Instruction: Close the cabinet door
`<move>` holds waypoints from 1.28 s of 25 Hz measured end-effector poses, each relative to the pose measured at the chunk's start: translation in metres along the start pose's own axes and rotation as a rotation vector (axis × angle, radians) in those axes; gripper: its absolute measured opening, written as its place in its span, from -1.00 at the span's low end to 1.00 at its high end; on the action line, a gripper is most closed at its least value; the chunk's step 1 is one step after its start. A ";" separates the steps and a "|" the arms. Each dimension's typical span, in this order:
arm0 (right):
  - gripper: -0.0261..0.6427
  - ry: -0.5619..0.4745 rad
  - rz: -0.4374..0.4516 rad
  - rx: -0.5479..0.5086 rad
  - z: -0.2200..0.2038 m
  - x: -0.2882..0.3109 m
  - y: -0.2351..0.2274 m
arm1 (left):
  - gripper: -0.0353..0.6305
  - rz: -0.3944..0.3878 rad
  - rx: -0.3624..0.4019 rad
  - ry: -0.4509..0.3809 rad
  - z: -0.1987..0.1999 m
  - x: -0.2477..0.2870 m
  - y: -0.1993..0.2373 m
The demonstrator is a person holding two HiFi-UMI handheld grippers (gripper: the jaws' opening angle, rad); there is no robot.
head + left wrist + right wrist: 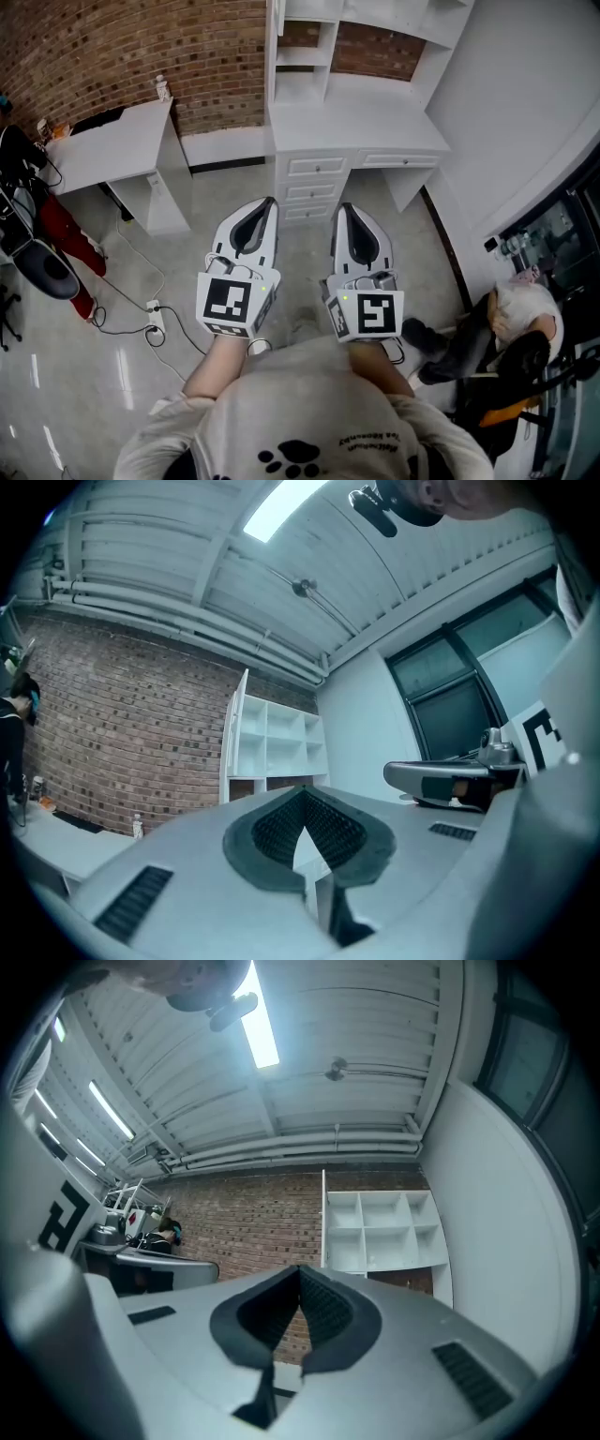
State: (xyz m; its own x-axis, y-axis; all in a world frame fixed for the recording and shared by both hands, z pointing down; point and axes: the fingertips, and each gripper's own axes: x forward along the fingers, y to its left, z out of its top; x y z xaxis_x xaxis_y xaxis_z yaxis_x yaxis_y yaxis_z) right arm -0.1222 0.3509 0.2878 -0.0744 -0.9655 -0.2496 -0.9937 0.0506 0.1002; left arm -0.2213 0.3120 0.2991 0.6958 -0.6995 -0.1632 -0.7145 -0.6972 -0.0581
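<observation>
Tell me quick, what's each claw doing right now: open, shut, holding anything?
Left grey claw: shut, holding nothing.
Right grey claw: shut, holding nothing.

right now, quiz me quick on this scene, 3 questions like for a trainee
1. True or false: the left tool grips something.
2. The wall behind the shelves is: A brick, B tile, C glass?
3. Is the cabinet door open or shut?
Key: 1 false, its jaws are together and empty; 2 A; 3 open.
</observation>
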 end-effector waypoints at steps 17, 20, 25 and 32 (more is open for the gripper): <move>-0.89 -0.046 0.068 0.006 -0.022 0.096 -0.035 | -0.91 0.029 0.015 -0.024 -0.014 0.089 0.038; -0.89 -0.039 0.096 0.006 -0.031 0.128 -0.048 | -0.91 0.049 0.011 -0.019 -0.019 0.119 0.050; -0.89 -0.034 0.140 0.009 -0.041 0.181 -0.076 | -0.91 0.084 0.005 -0.013 -0.024 0.171 0.068; -0.89 -0.046 0.227 0.028 -0.063 0.252 -0.118 | -0.91 0.164 0.022 -0.026 -0.033 0.242 0.089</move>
State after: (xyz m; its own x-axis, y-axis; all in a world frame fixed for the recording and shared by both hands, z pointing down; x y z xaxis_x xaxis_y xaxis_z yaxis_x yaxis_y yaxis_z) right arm -0.0186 0.0860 0.2734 -0.2994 -0.9158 -0.2676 -0.9529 0.2728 0.1327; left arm -0.1137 0.0757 0.2868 0.5677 -0.7991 -0.1980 -0.8201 -0.5700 -0.0505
